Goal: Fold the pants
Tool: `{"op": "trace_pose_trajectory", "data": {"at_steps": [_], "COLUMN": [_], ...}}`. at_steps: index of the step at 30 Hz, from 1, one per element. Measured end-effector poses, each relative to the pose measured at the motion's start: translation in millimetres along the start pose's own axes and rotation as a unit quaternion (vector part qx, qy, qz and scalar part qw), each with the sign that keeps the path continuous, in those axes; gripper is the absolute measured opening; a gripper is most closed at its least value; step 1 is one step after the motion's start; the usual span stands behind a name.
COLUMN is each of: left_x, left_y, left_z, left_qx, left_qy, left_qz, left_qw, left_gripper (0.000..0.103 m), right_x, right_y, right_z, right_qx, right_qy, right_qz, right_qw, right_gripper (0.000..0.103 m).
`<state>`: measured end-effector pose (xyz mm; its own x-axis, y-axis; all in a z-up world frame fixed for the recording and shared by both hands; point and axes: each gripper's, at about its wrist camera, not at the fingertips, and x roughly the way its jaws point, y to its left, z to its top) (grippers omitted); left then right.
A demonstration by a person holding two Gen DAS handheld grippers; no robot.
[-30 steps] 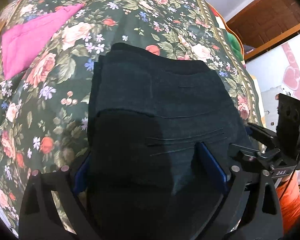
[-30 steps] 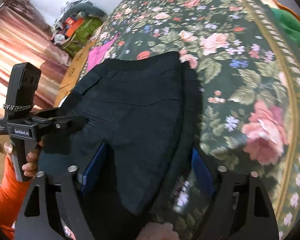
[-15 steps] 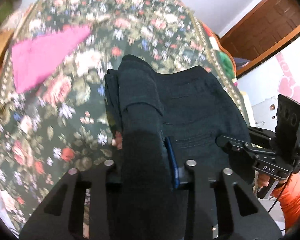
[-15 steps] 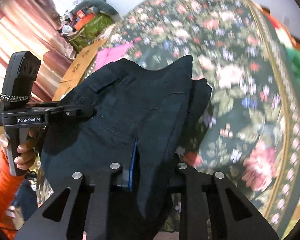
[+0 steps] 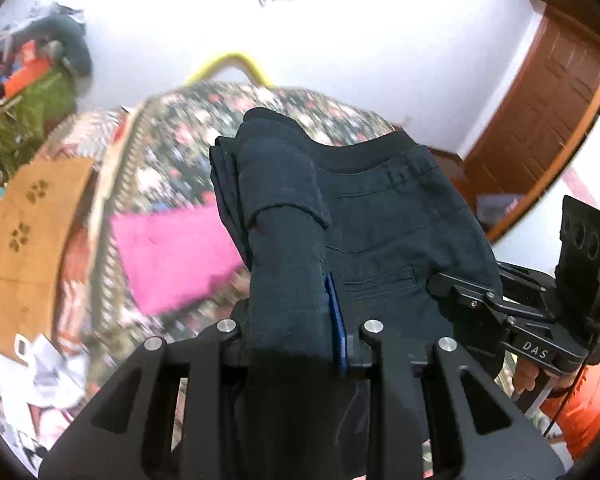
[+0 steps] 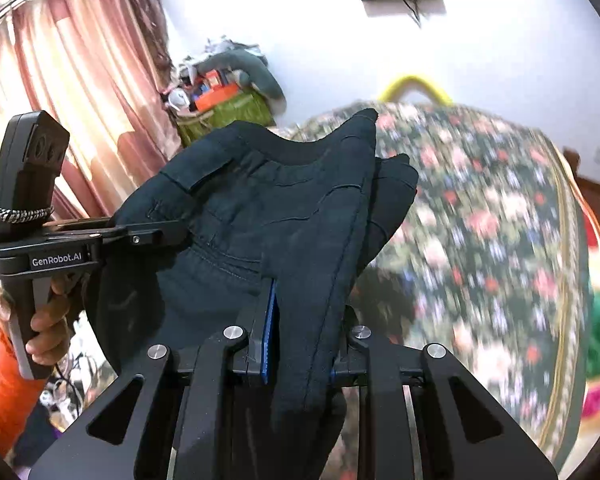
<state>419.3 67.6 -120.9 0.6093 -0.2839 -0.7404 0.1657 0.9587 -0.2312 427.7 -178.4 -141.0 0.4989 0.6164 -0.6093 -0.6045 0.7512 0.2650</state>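
Note:
The dark folded pants (image 5: 380,208) hang in the air above the floral bedspread (image 5: 180,140), held up at two sides. My left gripper (image 5: 296,320) is shut on a thick folded edge of the pants, with the blue pad against the cloth. In the right wrist view my right gripper (image 6: 304,320) is shut on the opposite edge of the pants (image 6: 240,200). The right gripper (image 5: 460,292) shows at the right of the left wrist view, and the left gripper (image 6: 152,236) at the left of the right wrist view. Both bite into the cloth.
A pink cloth (image 5: 172,256) lies on the bed under the lifted pants. A brown paw-print bag (image 5: 24,232) and clutter sit left of the bed. A wooden door (image 5: 548,112) is at the right, a curtain (image 6: 60,100) and a green pile (image 6: 224,112) at the left.
Both grippers went from open around the flat pants to shut on their edges. They then rose and tilted up, lifting the pants off the bedspread.

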Motion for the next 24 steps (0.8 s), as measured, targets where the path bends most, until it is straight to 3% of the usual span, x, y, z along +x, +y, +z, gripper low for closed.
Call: {"op": "trace_pose_trajectory", "data": {"at_steps": [6, 11, 18, 24], "left_x": [16.8, 53.8, 122.3, 185.3], "left_y": [51.4, 84.1, 131.8, 164.8], "left_z": [30.6, 42.7, 34.8, 12.6], "left_qx": [-0.015, -0.015, -0.037, -0.056], "left_qy": [-0.008, -0.001, 0.029, 0.076], "left_qz": [0.029, 0.063, 0.069, 0.072], "left_qw": [0.9994, 0.9979, 0.9965, 0.9929], "left_gripper": [0.026, 0.026, 0.026, 0.028], "right_x": [53.6, 104.9, 173.2, 221.5], "right_y": [9.1, 8.0, -4.9, -23.0], "right_z": [35.5, 51.4, 44.5, 22.2], "right_qx": [-0.023, -0.028, -0.024, -0.012], "right_qy": [0.003, 0.028, 0.078, 0.137], "right_qz": [-0.004, -0.013, -0.029, -0.046], "right_qw": [1.000, 0.999, 0.996, 0.989], "right_gripper": [0.017, 0.017, 0.017, 0.020]}}
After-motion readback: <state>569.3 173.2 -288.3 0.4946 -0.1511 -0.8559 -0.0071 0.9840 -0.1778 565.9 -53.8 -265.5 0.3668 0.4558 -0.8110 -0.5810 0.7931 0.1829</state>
